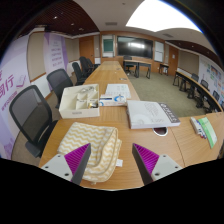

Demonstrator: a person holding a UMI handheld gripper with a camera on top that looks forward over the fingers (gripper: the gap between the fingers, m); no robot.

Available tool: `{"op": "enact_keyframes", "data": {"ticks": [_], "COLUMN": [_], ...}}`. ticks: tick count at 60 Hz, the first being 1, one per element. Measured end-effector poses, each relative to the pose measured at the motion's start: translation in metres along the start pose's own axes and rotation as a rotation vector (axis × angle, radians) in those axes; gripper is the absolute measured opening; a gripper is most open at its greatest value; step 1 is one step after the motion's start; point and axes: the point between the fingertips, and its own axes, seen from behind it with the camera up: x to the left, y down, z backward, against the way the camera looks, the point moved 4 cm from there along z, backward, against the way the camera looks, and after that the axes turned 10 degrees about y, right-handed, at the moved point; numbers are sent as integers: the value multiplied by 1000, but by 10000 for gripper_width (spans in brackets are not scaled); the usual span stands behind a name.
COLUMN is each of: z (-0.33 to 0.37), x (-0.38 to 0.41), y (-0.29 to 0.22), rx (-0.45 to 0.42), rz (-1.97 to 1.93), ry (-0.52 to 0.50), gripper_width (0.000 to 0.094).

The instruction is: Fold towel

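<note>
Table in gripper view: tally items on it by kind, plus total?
Towel, folded, cream, chevron pattern, by the left finger: 1
Open box beyond it: 1
Book or binder, flat: 1
Paper stacks further back: 1
Small green and white items off to the right, too small to identify: 1 cluster
Total: 5
Gripper is open, holding nothing.
</note>
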Motion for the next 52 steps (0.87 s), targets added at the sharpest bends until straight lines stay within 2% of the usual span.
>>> {"op": "enact_keyframes", "data": {"ticks": [17, 36, 52], "z": [132, 297, 356], "x": [3, 19, 15], "y": [-5, 53, 69], "rx": [-76, -75, -110], "rz": [40, 51, 62], "ry": [35, 76, 83], "gripper_width": [851, 854, 852]}}
